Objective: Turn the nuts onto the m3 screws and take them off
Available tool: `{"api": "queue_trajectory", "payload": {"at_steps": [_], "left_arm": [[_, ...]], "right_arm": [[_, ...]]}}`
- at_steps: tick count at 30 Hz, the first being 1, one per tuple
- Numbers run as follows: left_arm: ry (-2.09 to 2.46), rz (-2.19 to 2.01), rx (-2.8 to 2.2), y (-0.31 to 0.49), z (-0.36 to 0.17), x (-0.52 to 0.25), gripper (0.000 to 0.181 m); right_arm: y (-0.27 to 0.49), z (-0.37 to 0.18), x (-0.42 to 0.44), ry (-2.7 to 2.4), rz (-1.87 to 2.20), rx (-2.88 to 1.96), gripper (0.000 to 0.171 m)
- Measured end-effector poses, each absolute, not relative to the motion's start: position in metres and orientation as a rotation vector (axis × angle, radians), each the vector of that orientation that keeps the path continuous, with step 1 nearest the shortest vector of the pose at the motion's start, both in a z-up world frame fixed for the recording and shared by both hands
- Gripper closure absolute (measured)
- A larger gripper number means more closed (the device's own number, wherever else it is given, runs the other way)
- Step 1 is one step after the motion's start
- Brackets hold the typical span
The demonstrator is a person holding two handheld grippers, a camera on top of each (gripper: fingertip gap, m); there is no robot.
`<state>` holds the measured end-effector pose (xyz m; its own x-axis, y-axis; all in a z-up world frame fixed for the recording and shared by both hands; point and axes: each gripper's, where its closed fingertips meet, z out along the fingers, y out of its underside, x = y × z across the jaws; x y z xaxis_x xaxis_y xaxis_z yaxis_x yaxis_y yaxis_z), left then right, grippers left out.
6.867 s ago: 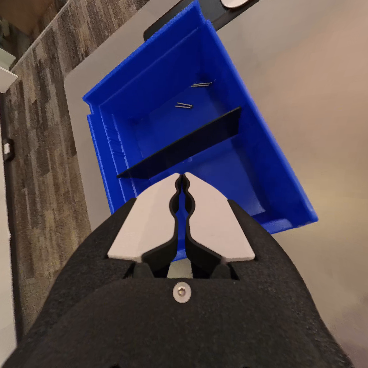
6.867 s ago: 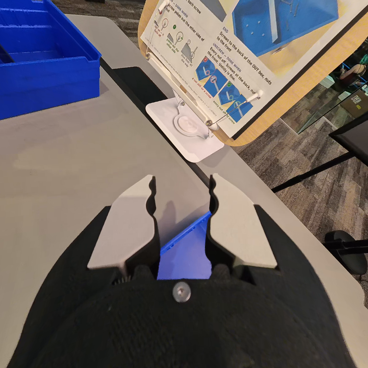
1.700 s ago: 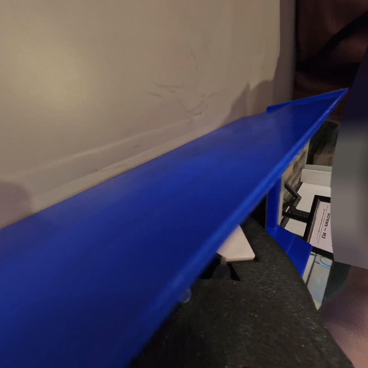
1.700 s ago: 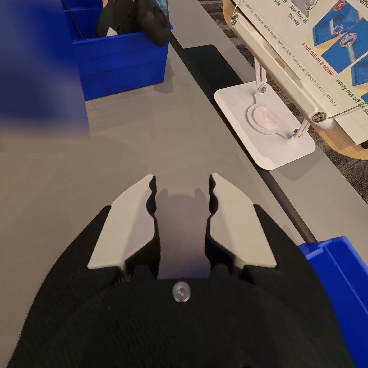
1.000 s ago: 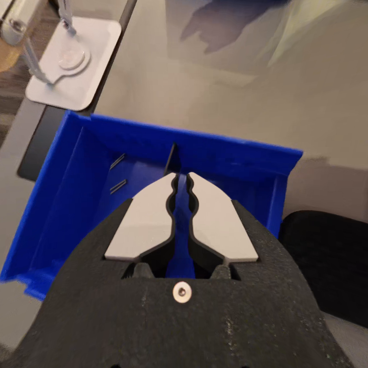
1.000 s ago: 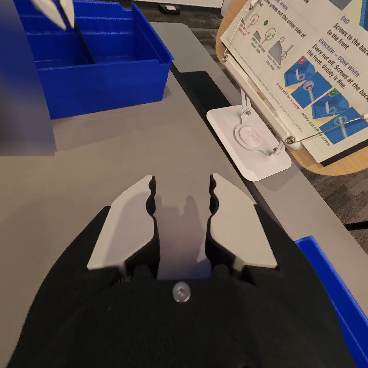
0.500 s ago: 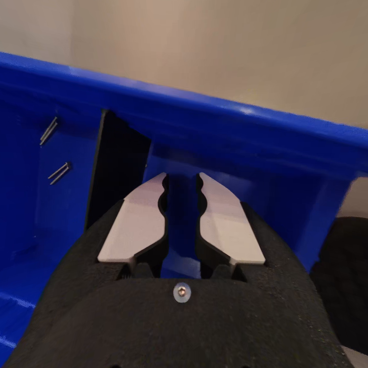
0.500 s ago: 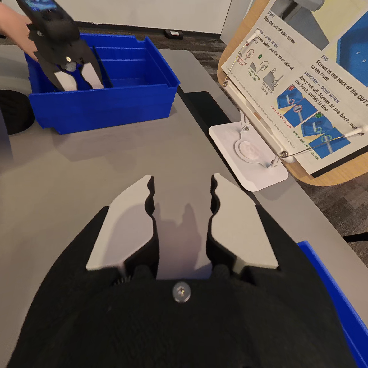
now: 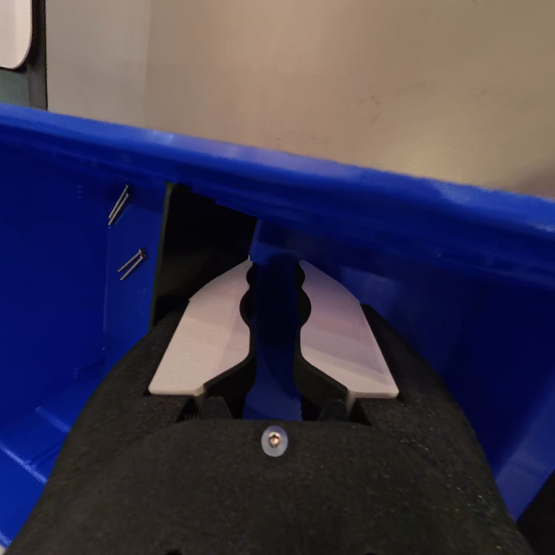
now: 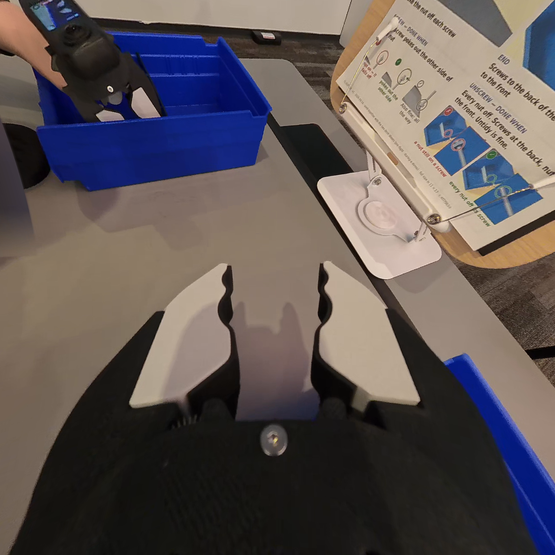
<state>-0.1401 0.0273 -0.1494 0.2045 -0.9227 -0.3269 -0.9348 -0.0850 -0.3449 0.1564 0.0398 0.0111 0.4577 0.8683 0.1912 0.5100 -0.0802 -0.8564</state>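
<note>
Inside the blue bin [image 9: 300, 177], the left gripper [image 9: 274, 264] points down at the floor right of the black divider [image 9: 207, 240], fingers spread and empty. Two pairs of m3 screws [image 9: 132, 264] lie beyond the divider by the left wall; no nut shows. This looks like the reach for a part; next comes closing on one.

Over the tabletop [image 10: 180, 240], the right gripper [image 10: 274, 267] hovers level near its front edge, fingers spread, empty, well apart from the bin.

nuts: too small to tell | second blue bin [image 10: 510, 450]: cut off at right edge
</note>
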Motion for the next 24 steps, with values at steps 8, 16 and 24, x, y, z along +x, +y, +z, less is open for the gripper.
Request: {"api": "queue_trajectory", "payload": {"at_steps": [8,16,24], "left_arm": [[1.696,0.047,-2.027,0.028,-0.149,-0.140,0.159],[1.563,-0.014,-2.134,0.027,-0.142,-0.152,0.159],[1.100,-0.110,-2.372,0.007,-0.088,-0.187,0.165]], "right_arm": [[0.041,0.006,0.155,-1.198,0.461,-1.752,0.115],[0.040,0.005,0.156,-1.202,0.462,-1.754,0.115],[0.038,0.007,0.154,-1.210,0.471,-1.744,0.115]]}}
